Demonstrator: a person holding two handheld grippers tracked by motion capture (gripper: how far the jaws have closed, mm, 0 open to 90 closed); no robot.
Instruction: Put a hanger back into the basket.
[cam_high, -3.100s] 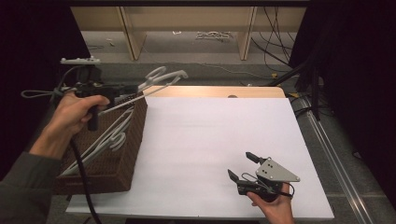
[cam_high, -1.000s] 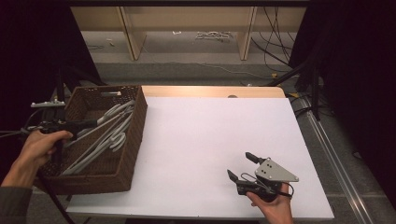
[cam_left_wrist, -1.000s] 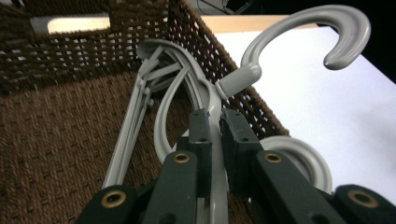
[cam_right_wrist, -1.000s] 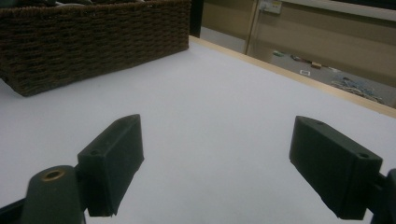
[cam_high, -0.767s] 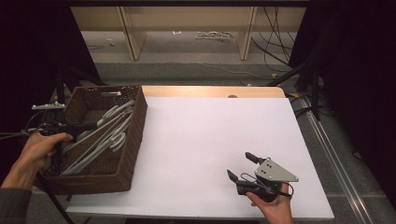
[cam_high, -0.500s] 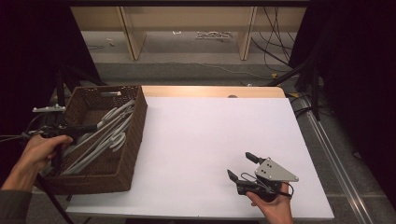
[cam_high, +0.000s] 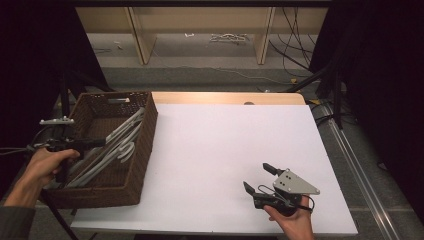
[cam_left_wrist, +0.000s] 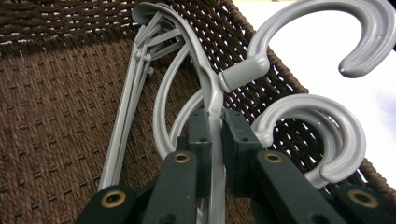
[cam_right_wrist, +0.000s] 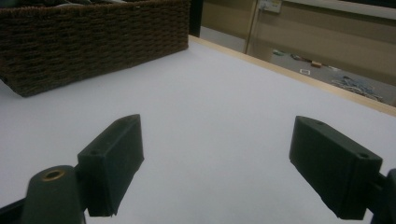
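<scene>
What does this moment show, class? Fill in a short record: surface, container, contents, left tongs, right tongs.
surface: white table with a wooden far edge
container: brown wicker basket at the table's left side
contents: grey plastic hangers, several lying together, hooks towards the basket's wall
left tongs: left tongs inside the basket, jaws closed on the neck of one hanger
right tongs: right tongs low over the near right of the table, jaws wide apart, nothing between them
</scene>
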